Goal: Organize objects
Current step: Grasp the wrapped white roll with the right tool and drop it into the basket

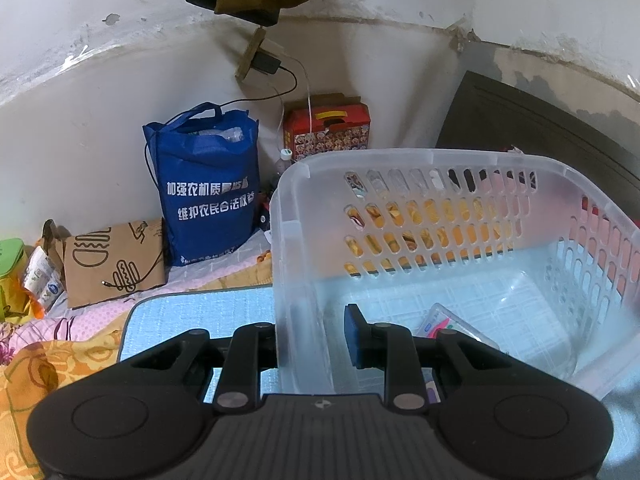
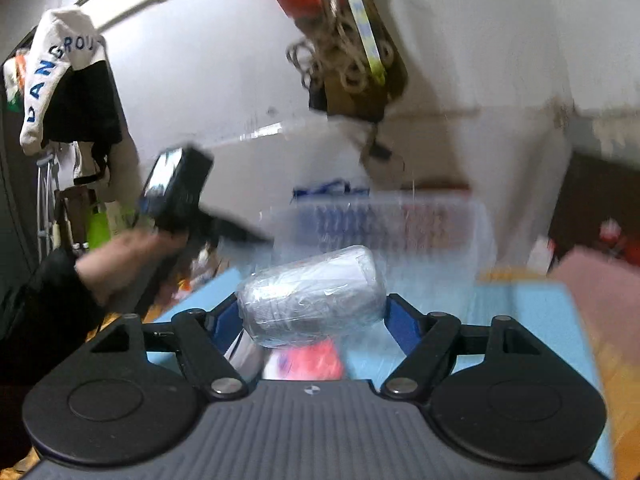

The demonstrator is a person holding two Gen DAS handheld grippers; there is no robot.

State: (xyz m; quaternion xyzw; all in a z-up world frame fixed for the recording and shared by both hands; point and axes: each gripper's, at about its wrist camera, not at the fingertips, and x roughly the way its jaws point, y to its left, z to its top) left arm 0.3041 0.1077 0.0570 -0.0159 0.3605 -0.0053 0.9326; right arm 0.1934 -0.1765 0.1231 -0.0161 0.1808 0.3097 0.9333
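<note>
A clear plastic basket (image 1: 440, 160) stands on a light blue mat (image 1: 192, 316). My left gripper (image 1: 314, 338) straddles the basket's near left wall, one finger outside and one blue-padded finger (image 1: 354, 336) inside; whether it presses the wall is unclear. A flat clear packet with pink and blue items (image 1: 452, 326) lies on the basket floor. My right gripper (image 2: 314, 316) is shut on a plastic-wrapped white roll (image 2: 314, 294), held above the mat in front of the basket (image 2: 384, 220). The right wrist view is motion-blurred. The left gripper and hand (image 2: 168, 216) show at left there.
A blue tote bag (image 1: 208, 188), a brown paper bag (image 1: 114, 260) and a red box (image 1: 326, 128) stand by the wall behind the basket. A pink and white packet (image 2: 304, 360) lies on the mat under my right gripper. Floral bedding (image 1: 48, 360) surrounds the mat.
</note>
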